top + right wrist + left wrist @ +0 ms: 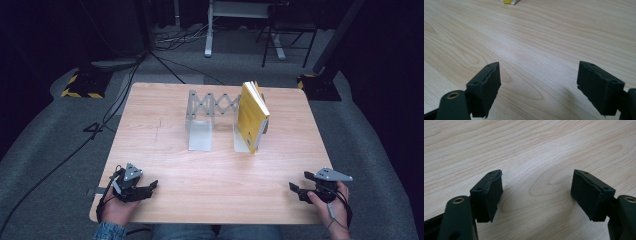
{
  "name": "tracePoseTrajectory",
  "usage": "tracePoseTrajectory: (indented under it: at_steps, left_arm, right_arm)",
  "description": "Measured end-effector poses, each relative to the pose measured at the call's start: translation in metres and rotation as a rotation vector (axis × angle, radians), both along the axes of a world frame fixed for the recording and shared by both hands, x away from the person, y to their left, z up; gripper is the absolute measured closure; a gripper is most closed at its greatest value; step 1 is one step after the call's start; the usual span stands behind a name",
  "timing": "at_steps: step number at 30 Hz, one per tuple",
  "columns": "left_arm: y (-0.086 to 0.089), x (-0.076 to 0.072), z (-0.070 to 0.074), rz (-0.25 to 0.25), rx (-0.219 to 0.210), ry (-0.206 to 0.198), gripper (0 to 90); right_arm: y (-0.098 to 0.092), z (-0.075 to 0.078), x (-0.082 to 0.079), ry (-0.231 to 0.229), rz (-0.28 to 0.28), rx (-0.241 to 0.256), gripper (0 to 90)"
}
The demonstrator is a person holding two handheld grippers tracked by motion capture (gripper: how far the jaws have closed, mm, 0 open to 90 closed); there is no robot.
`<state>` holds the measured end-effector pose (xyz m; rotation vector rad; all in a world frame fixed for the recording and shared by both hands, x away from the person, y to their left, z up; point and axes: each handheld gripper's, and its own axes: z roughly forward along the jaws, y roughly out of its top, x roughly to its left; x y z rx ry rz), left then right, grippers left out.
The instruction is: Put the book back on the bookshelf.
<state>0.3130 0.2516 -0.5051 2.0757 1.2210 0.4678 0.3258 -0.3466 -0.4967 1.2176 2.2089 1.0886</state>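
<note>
High view: yellow book (251, 116) leans in metal rack (210, 120); both grippers' jaws apart.

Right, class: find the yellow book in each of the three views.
High view: yellow book upright at the metal rack's right end, right of centre.
Left gripper view: not in it.
Right gripper view: its corner at the top edge.
Shared landmark: the wooden table.

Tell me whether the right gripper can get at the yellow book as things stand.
Probably yes. The right gripper sits open at the table's near edge, and bare wood lies between it and the yellow book, which stands tilted against the metal rack. Nothing blocks the book's near side.
</note>
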Motion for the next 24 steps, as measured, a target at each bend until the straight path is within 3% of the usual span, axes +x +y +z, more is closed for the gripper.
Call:
tracePoseTrajectory:
  at_steps: [3,10,15,24]
  left_arm:
    - [0.0,0.001,0.0,-0.006,0.002,-0.002,24.3]
    - [0.0,0.001,0.0,-0.017,0.013,-0.001,22.5]
    - [-0.002,0.002,0.0,-0.024,0.018,0.004,18.8]
    - [-0.004,0.002,0.0,-0.019,0.019,0.009,16.6]
  right_arm:
    - [0.003,-0.004,0.001,0.011,0.0,-0.004,19.6]
    - [0.01,-0.008,0.001,0.033,0.02,-0.073,15.8]
    - [0.013,-0.008,0.001,0.044,-0.016,-0.072,13.6]
    - [0.013,-0.009,0.001,0.046,-0.014,-0.069,13.6]
